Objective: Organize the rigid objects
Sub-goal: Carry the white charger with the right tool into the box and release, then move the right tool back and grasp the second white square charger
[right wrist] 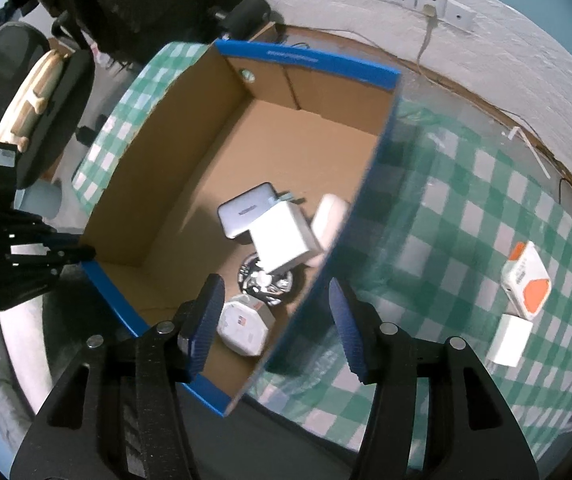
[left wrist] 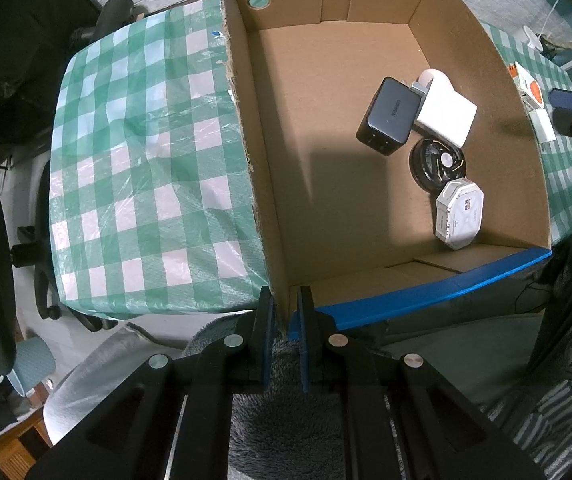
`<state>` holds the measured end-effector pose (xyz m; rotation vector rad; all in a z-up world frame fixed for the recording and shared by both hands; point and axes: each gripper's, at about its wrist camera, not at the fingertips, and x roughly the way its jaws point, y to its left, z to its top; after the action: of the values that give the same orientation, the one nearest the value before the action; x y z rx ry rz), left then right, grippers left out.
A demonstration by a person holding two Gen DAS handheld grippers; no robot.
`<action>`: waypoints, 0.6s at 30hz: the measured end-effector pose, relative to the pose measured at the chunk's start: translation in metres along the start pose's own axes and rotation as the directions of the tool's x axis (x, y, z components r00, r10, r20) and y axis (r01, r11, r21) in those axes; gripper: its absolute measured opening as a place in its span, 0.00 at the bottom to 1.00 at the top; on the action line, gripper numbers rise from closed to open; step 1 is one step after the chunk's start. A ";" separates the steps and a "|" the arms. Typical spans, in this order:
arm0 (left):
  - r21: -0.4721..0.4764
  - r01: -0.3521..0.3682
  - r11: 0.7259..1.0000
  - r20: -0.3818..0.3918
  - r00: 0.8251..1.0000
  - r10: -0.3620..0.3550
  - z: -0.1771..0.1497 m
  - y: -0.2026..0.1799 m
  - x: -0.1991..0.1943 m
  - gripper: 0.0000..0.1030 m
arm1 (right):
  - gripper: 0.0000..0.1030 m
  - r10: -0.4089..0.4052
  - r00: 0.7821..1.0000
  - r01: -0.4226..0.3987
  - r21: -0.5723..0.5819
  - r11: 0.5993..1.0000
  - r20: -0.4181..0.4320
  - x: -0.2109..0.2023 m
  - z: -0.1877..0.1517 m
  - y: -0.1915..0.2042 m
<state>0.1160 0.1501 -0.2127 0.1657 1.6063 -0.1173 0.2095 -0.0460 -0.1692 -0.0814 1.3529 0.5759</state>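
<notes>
My left gripper [left wrist: 286,312] pinches the box [left wrist: 246,128] corner at lower centre, right gripper [right wrist: 276,320] released astride its wall, chargers [left wrist: 390,116] piled inside at right, box's long axis running top-to-bottom on the checked cloth [left wrist: 146,168].

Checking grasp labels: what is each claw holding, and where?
Left claw is clamped on the brown cardboard box at its near corner wall. Right claw holds nothing.

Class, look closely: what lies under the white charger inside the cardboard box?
The white charger partly rests on a round black fan-like disc. The disc's covered part is hidden; the box floor beneath cannot be seen.
</notes>
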 end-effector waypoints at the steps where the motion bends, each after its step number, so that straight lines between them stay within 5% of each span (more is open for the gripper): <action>1: -0.001 0.000 1.000 0.000 1.000 0.000 0.000 0.000 0.000 0.09 | 0.54 -0.006 1.000 0.006 0.010 1.000 0.002 -0.004 -0.003 -0.006; 13: 0.002 -0.008 1.000 -0.003 1.000 0.008 0.000 0.001 0.000 0.09 | 0.57 -0.148 0.988 0.156 0.203 0.967 -0.052 -0.014 -0.045 -0.141; 18: 0.003 -0.010 1.000 -0.004 1.000 0.010 0.000 0.001 0.000 0.09 | 0.57 -0.134 0.987 0.154 0.315 0.937 -0.083 -0.008 -0.062 -0.200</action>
<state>0.1160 0.1510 -0.2123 0.1762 1.6097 -0.1120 0.2399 -0.2441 -0.2305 0.0673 1.4705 0.2260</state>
